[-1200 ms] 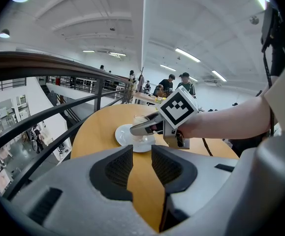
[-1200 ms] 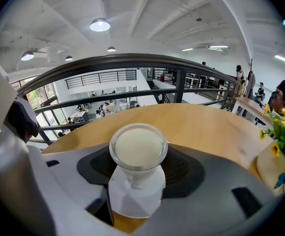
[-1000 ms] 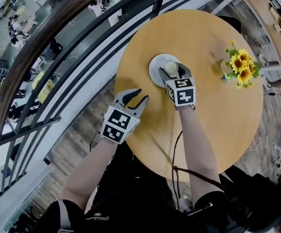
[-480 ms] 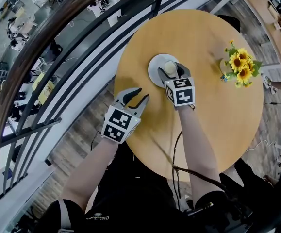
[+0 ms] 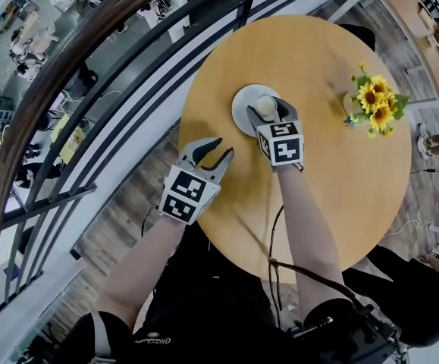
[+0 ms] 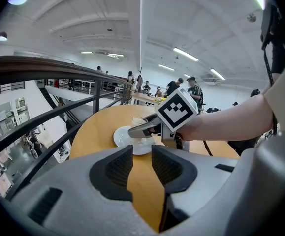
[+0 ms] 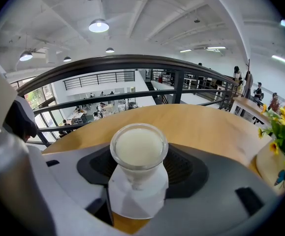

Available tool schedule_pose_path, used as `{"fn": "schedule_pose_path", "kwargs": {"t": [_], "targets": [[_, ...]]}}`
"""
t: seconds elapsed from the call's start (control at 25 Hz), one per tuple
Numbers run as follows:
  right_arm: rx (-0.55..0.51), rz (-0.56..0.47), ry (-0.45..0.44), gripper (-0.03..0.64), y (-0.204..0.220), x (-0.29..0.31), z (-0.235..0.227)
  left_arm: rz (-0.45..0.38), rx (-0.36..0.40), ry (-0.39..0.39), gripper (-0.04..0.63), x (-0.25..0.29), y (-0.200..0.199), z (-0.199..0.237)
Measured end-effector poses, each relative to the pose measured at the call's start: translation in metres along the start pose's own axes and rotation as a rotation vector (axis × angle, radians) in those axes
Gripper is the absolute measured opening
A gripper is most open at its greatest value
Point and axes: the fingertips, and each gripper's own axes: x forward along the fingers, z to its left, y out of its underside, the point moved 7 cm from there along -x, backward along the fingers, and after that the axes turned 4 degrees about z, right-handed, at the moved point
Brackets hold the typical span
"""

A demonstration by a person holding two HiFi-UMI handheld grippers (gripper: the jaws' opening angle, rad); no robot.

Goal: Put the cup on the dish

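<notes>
Cup unmoved on dish, right gripper unmoved

text: none to read | shirt: small white print — too blurry to read | marker cubes: black-and-white squares only — no letters or numbers

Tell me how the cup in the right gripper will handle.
The cup looks like clear glass, so it is probably rigid, smooth and breakable. White liquid nearly reaches its rim, so tilting or jerking it would likely spill some.
</notes>
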Motion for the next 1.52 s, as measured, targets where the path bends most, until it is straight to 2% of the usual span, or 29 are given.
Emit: {"fn": "schedule_pose_path", "kwargs": {"t": [1.08, 1.52], "targets": [[0.039, 0.002, -0.005, 0.264, 0.014, -0.030, 0.003, 0.001, 0.036, 0.023, 0.117, -0.002, -0.012, -0.014], [0.086, -0.128, -0.004, 0.252, 0.002, -0.102, 0.005, -0.043, 0.099, 0.052, 0.117, -0.005, -0.053, -0.040]]}}
